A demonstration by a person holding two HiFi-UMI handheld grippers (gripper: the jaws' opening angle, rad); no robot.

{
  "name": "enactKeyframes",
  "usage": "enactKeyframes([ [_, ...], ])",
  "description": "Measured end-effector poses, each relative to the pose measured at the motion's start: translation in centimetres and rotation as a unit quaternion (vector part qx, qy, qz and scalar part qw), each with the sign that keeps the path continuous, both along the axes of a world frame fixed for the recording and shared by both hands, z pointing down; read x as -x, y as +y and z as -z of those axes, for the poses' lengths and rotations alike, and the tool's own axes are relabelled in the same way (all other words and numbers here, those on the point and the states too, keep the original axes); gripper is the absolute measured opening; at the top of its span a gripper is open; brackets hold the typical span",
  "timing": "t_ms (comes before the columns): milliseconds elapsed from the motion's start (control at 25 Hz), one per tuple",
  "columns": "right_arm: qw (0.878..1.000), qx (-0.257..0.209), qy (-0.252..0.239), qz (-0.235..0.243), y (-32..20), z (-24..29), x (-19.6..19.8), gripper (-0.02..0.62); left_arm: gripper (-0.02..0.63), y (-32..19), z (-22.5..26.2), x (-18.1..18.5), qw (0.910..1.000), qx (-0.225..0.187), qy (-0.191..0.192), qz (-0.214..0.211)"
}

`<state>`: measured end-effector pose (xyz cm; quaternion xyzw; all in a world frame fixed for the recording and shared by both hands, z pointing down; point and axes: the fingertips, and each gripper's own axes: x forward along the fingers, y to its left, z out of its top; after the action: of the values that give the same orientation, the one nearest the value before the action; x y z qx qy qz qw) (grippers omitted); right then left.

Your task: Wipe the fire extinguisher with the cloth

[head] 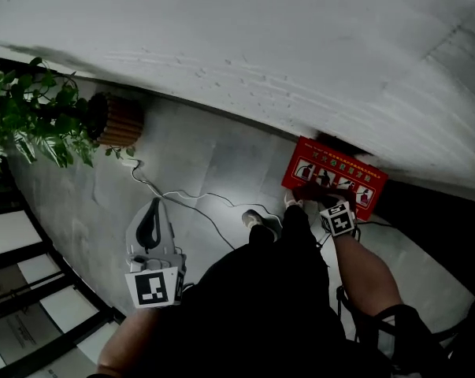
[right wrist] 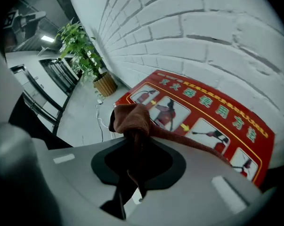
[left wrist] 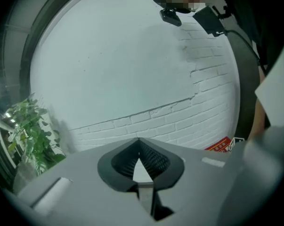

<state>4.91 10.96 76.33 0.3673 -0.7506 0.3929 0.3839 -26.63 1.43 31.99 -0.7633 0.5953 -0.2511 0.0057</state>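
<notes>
My right gripper (right wrist: 134, 142) has its fingers clamped on the brown cloth (right wrist: 132, 116). It bunches soft and light at the red extinguisher box (right wrist: 217, 121), which stands on the floor (head: 205, 156) against the brick wall (right wrist: 203, 27). My left gripper (left wrist: 139, 147) is away from it, fingers closed on nothing. I judge the box stiff and smooth-faced, so I'd keep the cloth pinched deep, lest dragging pull it free.
</notes>
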Motion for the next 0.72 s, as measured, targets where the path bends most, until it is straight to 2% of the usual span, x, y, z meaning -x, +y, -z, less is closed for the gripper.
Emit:
enactKeyframes([
  [200,0.997,0.0,0.013,-0.076,2.7,0.1,-5.4,0.063,0.0,-2.3,-0.4,-4.1,0.9983,0.006,0.005,-0.058],
  [400,0.989,-0.003,0.037,-0.145,5.9,-0.2,-11.8,0.063,0.0,-4.0,0.0,-8.0,0.994,-0.002,0.007,-0.109],
  [560,0.982,0.003,0.055,-0.183,8.0,-0.6,-15.6,0.061,0.0,-4.8,0.3,-9.7,0.9918,-0.008,0.011,-0.127],
  [720,0.974,0.024,0.054,-0.217,8.4,-0.6,-17.1,0.063,0.0,-4.7,0.8,-9.9,0.9921,-0.013,0.013,-0.124],
])
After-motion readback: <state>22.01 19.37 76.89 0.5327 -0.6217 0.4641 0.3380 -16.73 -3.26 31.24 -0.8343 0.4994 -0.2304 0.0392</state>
